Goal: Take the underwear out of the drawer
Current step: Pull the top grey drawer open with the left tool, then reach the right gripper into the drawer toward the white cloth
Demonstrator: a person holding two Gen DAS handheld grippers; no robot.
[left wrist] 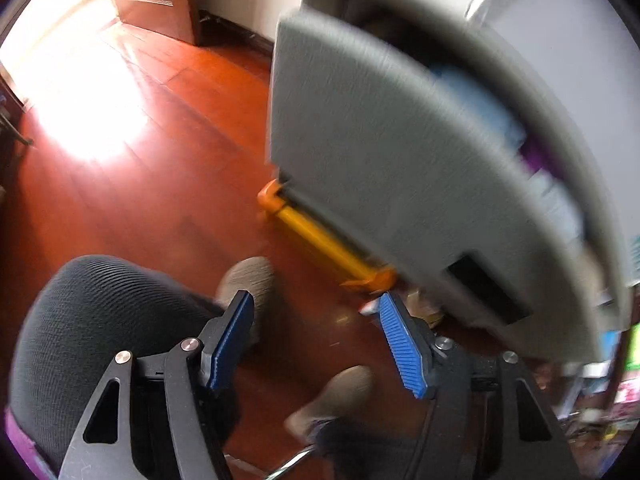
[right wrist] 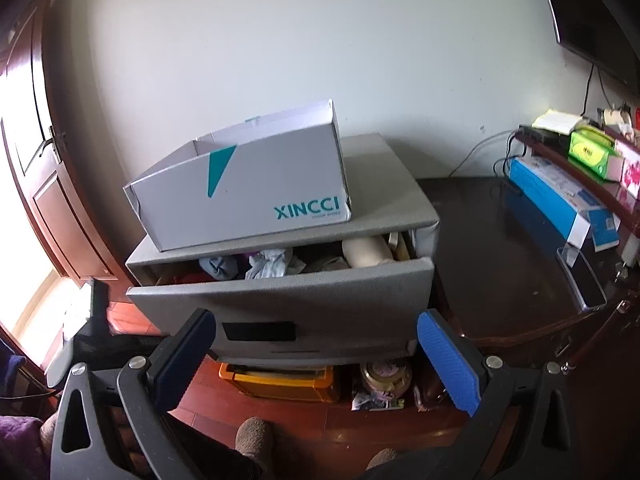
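Observation:
A grey drawer [right wrist: 280,300] stands pulled out of a grey cabinet [right wrist: 384,184], with a dark handle slot [right wrist: 259,331] in its front. Crumpled light blue and white underwear [right wrist: 268,266] and other clothes lie inside it. My right gripper [right wrist: 316,354] is open and empty, in front of the drawer front and apart from it. In the left wrist view the same drawer front [left wrist: 384,168] is blurred at the right, with cloth [left wrist: 480,108] behind it. My left gripper [left wrist: 316,344] is open and empty, below the drawer, over the floor.
A white XINCCI box [right wrist: 248,188] sits on the cabinet top. A yellow bin [right wrist: 288,384] and a tin [right wrist: 384,376] lie under the drawer. A dark table [right wrist: 512,248] with boxes is at the right. My knee [left wrist: 100,320] and slippered feet [left wrist: 248,280] are below the left gripper.

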